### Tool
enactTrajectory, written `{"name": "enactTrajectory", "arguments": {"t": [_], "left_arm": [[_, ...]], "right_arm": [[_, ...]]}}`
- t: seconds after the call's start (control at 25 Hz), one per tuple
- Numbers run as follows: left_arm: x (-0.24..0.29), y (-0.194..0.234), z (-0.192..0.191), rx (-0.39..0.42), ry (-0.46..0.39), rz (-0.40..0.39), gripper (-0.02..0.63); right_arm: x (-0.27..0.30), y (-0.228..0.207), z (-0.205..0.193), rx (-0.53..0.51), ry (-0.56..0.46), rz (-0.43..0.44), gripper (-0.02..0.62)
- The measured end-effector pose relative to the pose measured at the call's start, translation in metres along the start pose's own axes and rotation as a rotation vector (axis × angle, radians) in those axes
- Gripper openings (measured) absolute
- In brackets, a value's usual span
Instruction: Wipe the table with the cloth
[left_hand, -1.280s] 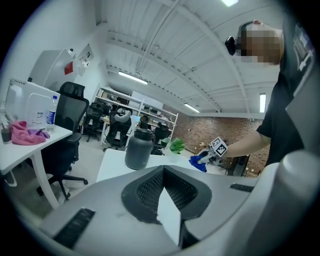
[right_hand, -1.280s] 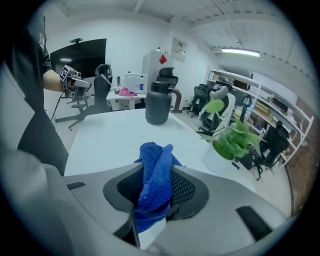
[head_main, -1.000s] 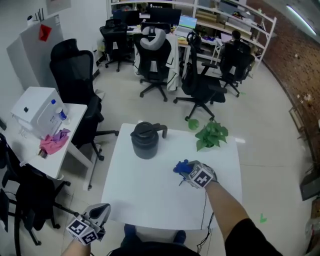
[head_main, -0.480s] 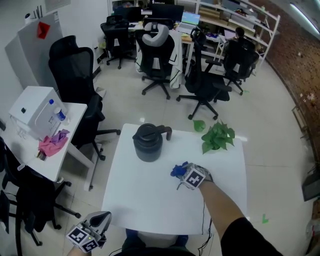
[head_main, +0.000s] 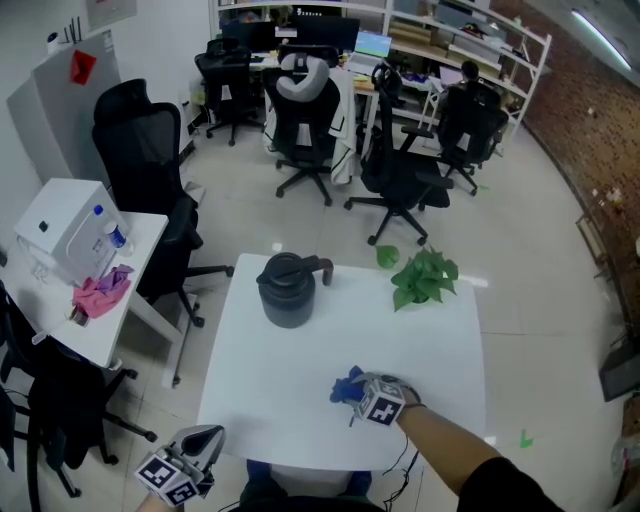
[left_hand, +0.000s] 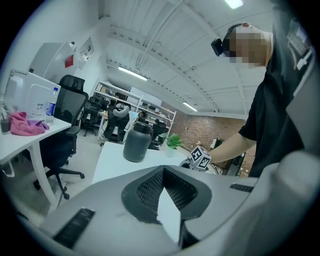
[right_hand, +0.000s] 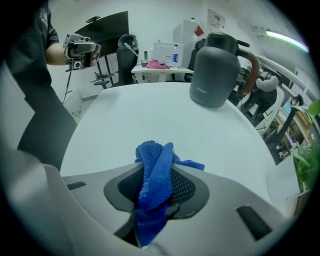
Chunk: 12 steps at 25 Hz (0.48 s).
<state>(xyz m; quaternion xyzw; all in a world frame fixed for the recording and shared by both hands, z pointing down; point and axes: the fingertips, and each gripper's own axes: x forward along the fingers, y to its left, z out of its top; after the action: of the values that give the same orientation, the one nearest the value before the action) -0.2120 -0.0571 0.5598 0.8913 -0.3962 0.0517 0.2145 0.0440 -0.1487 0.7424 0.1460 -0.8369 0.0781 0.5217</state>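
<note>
A bunched blue cloth (right_hand: 156, 172) is pinched between the jaws of my right gripper (right_hand: 156, 192), its free end resting on the white table (right_hand: 150, 115). In the head view the right gripper (head_main: 372, 397) with the blue cloth (head_main: 346, 385) sits near the table's front edge, right of centre, on the white table (head_main: 300, 370). My left gripper (head_main: 192, 450) hangs below the table's front left corner, off the surface. In its own view the left gripper (left_hand: 165, 192) has its jaws together with nothing between them.
A dark grey jug (head_main: 288, 289) with a handle stands at the table's back left. A green plant (head_main: 424, 275) lies at the back right. A side desk (head_main: 60, 300) with a white box and pink rag stands left, office chairs (head_main: 400, 170) beyond.
My right gripper has dragged the blue cloth from the table's middle right toward the front edge and slightly left. The left gripper has stayed below the front left corner.
</note>
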Motion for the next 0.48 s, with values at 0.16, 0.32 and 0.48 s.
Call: {"name": "enactTrajectory", "arguments": {"t": [0.16,0.32,0.48], "left_arm": [[-0.002,-0.002,-0.004,-0.012,0.0,0.001,0.0],[-0.007,0.001,-0.003,-0.016,-0.01,0.006,0.0],[-0.015,0.006,-0.005,-0.009,-0.023,0.02,0.0]], "right_arm": [[-0.002,0.031,-0.005,-0.036,0.0,0.036,0.103],[0.001,-0.006,0.001,0.037,-0.026,0.029,0.106],[0.007,-0.087,0.004,0.113,0.006,-0.1,0.106]]}}
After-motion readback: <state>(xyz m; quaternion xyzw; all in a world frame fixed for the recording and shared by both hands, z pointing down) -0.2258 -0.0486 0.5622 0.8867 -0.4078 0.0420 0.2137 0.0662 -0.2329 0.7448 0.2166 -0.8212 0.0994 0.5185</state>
